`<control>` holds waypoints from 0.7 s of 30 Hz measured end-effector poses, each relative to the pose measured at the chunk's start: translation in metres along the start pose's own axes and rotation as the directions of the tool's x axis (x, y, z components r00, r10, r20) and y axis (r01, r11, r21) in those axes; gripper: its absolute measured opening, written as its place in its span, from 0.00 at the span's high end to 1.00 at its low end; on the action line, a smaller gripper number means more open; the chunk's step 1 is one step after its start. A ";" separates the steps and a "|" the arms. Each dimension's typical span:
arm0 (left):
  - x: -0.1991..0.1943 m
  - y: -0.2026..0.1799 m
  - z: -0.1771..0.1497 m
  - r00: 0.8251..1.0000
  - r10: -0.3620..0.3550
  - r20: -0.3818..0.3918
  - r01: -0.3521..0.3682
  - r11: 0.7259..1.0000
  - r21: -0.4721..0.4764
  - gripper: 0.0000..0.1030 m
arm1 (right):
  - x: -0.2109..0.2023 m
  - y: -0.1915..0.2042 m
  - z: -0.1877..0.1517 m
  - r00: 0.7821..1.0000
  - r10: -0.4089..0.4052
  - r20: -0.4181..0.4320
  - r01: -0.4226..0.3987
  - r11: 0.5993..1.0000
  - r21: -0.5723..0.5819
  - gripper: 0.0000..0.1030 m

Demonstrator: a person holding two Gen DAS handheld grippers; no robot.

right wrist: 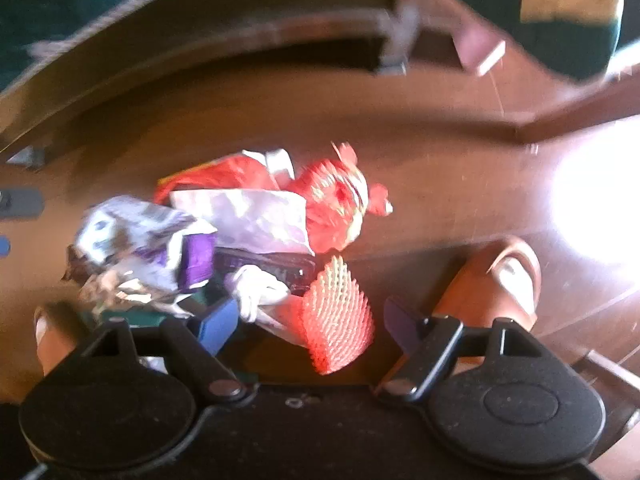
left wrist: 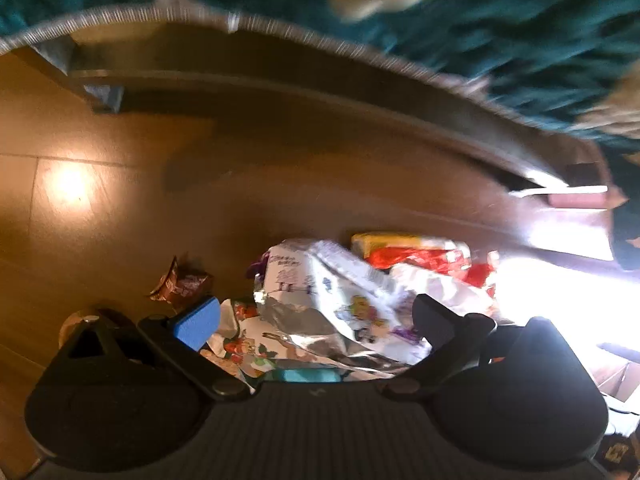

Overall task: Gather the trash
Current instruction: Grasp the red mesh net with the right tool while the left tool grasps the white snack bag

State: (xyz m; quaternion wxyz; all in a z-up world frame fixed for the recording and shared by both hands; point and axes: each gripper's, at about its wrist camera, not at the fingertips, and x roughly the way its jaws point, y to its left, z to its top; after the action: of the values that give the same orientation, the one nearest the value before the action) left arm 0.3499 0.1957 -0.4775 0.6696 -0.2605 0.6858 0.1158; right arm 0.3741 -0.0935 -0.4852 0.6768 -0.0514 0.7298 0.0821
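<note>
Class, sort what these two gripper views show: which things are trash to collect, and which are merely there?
Trash to collect:
- white foil wrapper
- red wrapper
- small brown wrapper
- orange foam net

Merely there:
- wooden floor
- teal blanket
- person's bare foot

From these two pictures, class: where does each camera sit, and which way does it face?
Left wrist: on the left gripper, facing down at the wrapper pile on the wooden floor; its open fingers show.
Right wrist: on the right gripper, facing down at the floor; open fingers and a foot show.
Shared: the pile and the red wrapper.
</note>
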 end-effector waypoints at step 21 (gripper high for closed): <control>0.084 -0.003 0.018 0.986 -0.082 -0.143 0.077 0.996 -0.038 0.32 | 0.086 -0.025 0.016 0.995 0.016 -0.094 0.001 0.984 0.180 0.25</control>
State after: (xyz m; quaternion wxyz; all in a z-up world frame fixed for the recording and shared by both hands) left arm 0.3698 0.1853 -0.5603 0.6180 -0.3061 0.7196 0.0809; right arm 0.3875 -0.1124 -0.5728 0.6427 0.0089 0.7659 0.0161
